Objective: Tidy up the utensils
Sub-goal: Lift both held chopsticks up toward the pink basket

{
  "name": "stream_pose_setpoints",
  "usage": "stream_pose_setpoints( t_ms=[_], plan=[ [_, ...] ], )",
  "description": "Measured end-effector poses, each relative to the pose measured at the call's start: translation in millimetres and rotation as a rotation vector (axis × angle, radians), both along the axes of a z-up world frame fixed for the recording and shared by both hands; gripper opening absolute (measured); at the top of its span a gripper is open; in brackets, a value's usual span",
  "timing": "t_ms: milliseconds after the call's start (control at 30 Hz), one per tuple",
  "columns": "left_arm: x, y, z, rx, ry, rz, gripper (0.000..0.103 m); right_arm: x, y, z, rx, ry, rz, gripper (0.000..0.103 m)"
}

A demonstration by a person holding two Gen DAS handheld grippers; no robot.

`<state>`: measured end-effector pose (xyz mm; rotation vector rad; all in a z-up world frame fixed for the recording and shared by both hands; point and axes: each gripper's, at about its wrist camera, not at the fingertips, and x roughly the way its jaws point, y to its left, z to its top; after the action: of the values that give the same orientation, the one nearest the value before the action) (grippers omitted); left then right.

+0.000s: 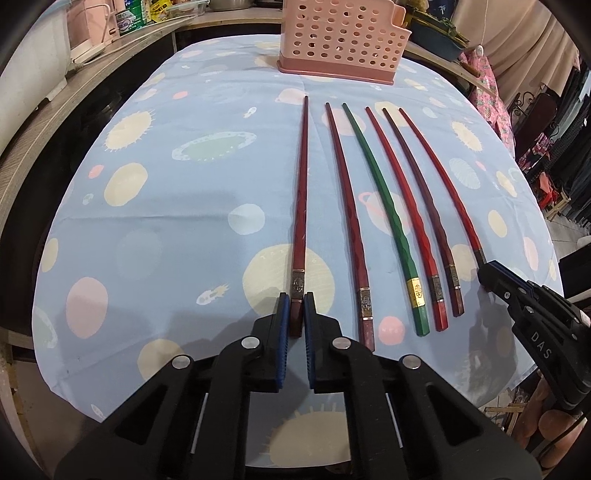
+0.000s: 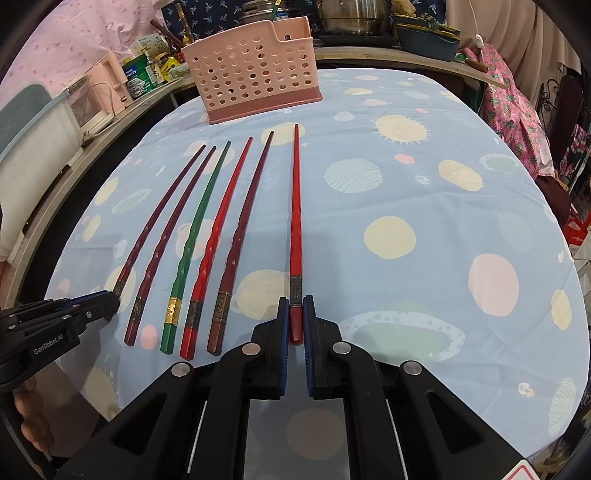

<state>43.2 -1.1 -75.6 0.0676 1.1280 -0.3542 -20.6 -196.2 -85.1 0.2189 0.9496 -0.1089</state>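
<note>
Several chopsticks lie side by side on the table, tips toward a pink perforated utensil basket (image 1: 340, 37) (image 2: 255, 70) at the far edge. My left gripper (image 1: 295, 306) is shut on the thick end of the leftmost dark red chopstick (image 1: 300, 206), which rests on the cloth; it shows in the right wrist view (image 2: 155, 229). My right gripper (image 2: 296, 310) is shut on the thick end of the rightmost bright red chopstick (image 2: 295, 221), also lying on the cloth; it shows in the left wrist view (image 1: 443, 184). Between them lie a green chopstick (image 1: 384, 214) (image 2: 195, 236) and other red ones.
The table wears a light blue cloth (image 1: 184, 221) (image 2: 424, 206) with pastel circles. A counter with packets and bottles (image 2: 144, 77) runs along the left, pots (image 2: 351, 14) stand behind the basket, and clothing (image 2: 517, 107) hangs at the right.
</note>
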Motion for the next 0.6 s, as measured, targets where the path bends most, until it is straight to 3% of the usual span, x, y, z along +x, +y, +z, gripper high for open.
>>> stream_pose_setpoints(
  t_ms=[267, 600],
  plan=[
    [2.2, 9.2, 23.3, -0.024, -0.049, 0.038, 0.007, -2.7, -5.0, 19.5, 0.004, -0.047, -0.005, 0.007],
    [17.2, 19.6, 81.1, -0.086, -0.166, 0.070, 0.007, 4.8, -21.5, 84.5, 0.013, -0.201, -0.022, 0.007]
  ],
)
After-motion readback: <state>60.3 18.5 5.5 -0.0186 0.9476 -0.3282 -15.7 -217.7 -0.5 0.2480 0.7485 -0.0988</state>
